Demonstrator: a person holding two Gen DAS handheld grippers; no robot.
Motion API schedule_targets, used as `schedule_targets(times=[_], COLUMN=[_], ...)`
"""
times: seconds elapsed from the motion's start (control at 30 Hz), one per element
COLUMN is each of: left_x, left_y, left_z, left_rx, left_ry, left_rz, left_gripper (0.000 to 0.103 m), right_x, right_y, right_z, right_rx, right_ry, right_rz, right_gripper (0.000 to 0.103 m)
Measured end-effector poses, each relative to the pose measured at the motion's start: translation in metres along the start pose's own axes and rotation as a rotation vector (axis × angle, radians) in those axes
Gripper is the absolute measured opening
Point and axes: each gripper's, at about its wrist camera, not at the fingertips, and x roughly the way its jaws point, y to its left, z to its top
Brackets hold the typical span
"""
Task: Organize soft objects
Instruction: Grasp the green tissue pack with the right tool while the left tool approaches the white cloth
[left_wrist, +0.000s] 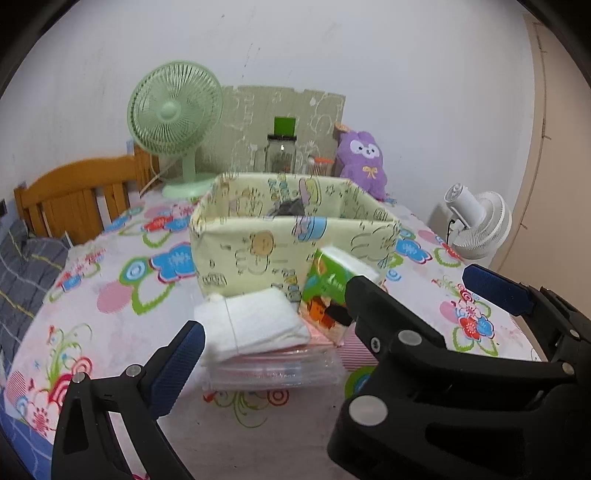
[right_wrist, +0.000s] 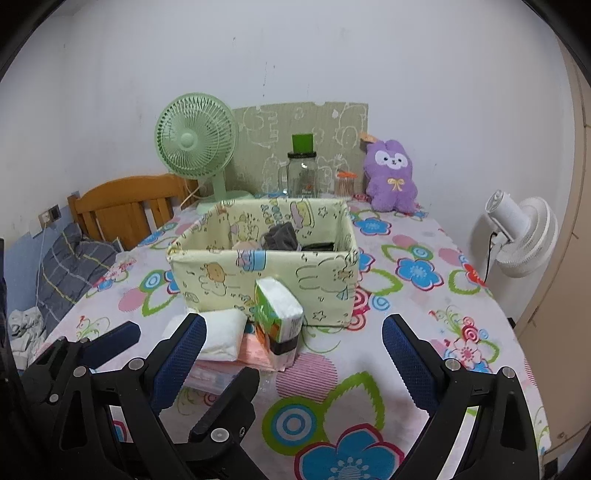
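Both grippers hover low over the flowered surface (right_wrist: 424, 236), the left gripper (left_wrist: 273, 310) and the right gripper (right_wrist: 291, 328) each with jaws spread wide and holding nothing. Just ahead, a white folded cloth (left_wrist: 255, 321) and a green tissue pack (right_wrist: 279, 314) rest on flat pink packets (left_wrist: 280, 373), just in front of the yellow fabric box (right_wrist: 266, 273).

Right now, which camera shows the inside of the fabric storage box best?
The right wrist view: the fabric storage box is seen from higher, showing dark items inside. The left wrist view shows mostly its front wall, with only a dark sliver inside.
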Motion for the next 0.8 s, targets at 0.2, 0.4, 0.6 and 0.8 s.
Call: schedule_targets(times=[0.2, 0.4, 0.6, 0.8], left_x=[0.011, 0.024, 0.035, 0.043], left_y=[0.005, 0.011, 0.017, 0.024], left_z=[-0.008, -0.017, -0.022, -0.018], left_rx=[-0.002, -0.004, -0.013, -0.032], left_ry=[0.025, 0.067, 0.093, 0.110], left_rz=[0.010, 0.027, 0.044, 0.058], left_gripper=[0.101, 0.101, 0.101, 0.101], right_x=[0.015, 0.031, 0.046, 0.062], right_y=[0.003, 0.008, 0.012, 0.012], right_z=[-0.009, -0.018, -0.022, -0.018], right_rx=[-0.002, -0.013, -0.037, -0.035], right_ry=[0.035, 0.075, 0.090, 0.104], right_rz=[0.013, 0.019, 0.007, 0.015], right_gripper=[0.098, 0.097, 0.092, 0.086])
